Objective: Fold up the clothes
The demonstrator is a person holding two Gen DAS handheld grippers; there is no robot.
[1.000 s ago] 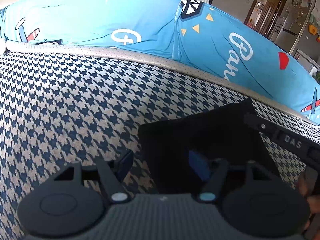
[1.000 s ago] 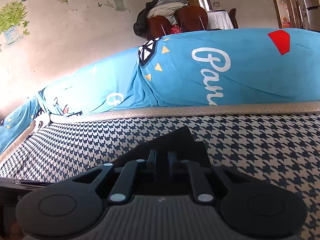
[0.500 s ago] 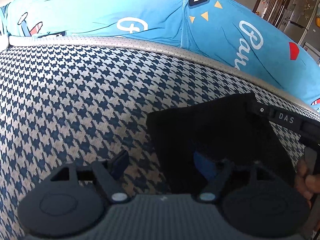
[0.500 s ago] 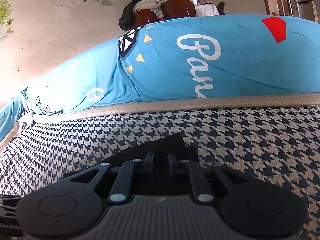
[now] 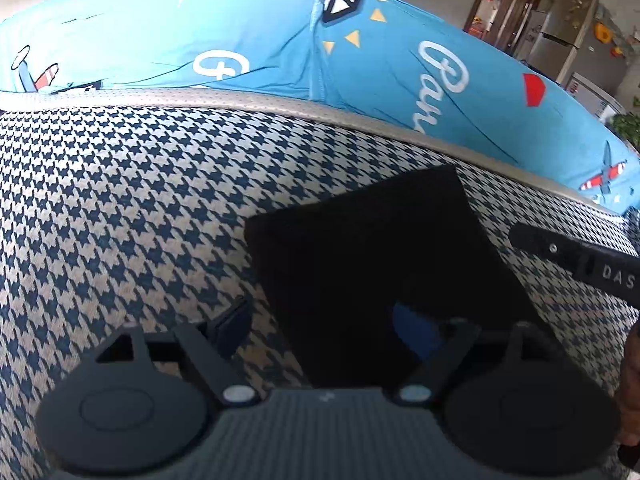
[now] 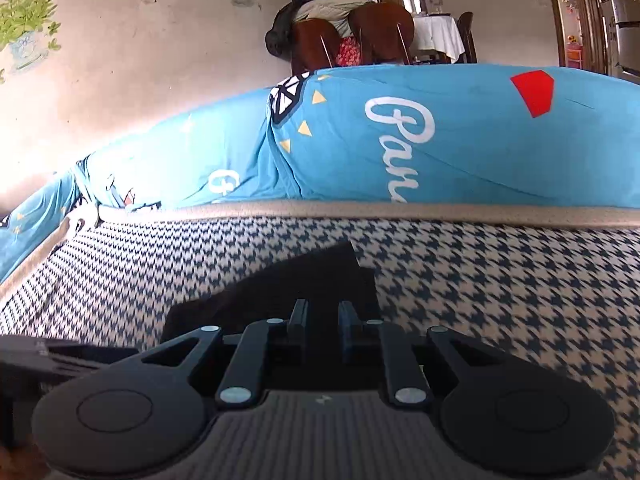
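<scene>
Two grippers work over one folded black garment (image 5: 372,256) that lies flat on a houndstooth cushion (image 5: 120,208). The left gripper (image 5: 324,328) has its jaws wide apart: the left blue pad sits over bare cushion just beside the garment's left edge, and the right blue pad (image 5: 416,332) sits over the dark cloth near its front edge. No cloth is caught between them. In the right wrist view, the right gripper (image 6: 323,320) has its jaws drawn nearly together with a narrow gap, at the garment's (image 6: 304,280) near right part; whether cloth is pinched there cannot be told against the black. Behind the cushion run a beige piped edge (image 6: 400,210) and a blue printed cover (image 6: 480,140). Brown chairs (image 6: 360,36) draped with clothing stand beyond, against a wall. The right gripper's body enters the left view at its right edge, near the garment's right side.
</scene>
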